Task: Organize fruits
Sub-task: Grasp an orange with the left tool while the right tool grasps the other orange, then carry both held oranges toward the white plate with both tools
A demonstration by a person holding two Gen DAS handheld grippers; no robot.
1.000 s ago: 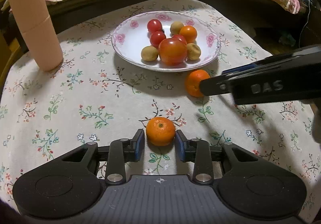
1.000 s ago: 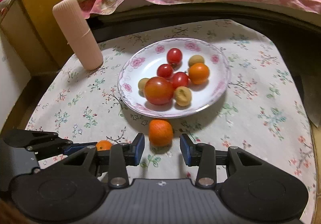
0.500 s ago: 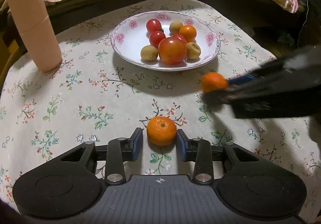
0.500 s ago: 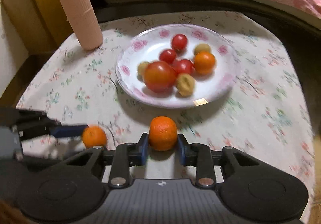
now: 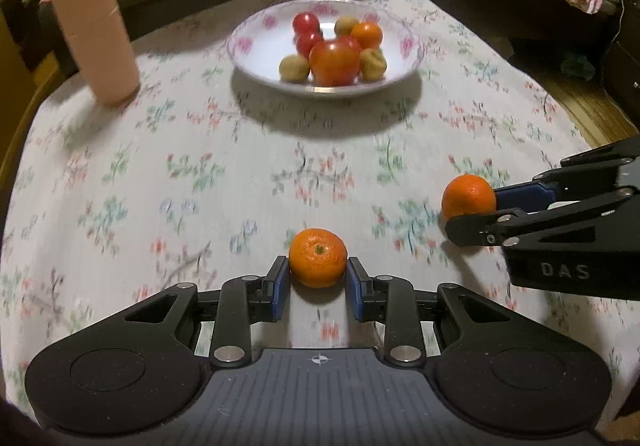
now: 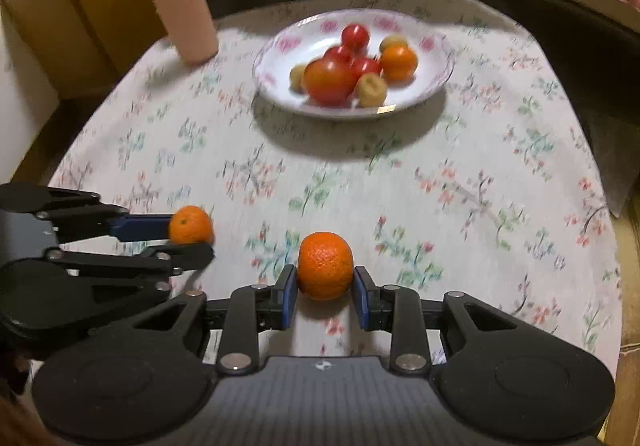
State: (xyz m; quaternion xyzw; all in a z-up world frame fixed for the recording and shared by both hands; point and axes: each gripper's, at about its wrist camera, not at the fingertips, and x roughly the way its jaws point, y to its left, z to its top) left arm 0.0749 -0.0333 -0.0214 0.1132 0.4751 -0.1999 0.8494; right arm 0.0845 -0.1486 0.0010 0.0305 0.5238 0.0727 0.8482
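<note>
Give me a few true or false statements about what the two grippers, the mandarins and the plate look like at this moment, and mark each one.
1. The left gripper has its jaws closed on a mandarin. True.
2. The right gripper is empty. False: it grips the other mandarin.
3. The plate holds tomatoes and other fruit. True.
4. The pink cylinder lies on its side. False: it stands upright on the floral tablecloth.
</note>
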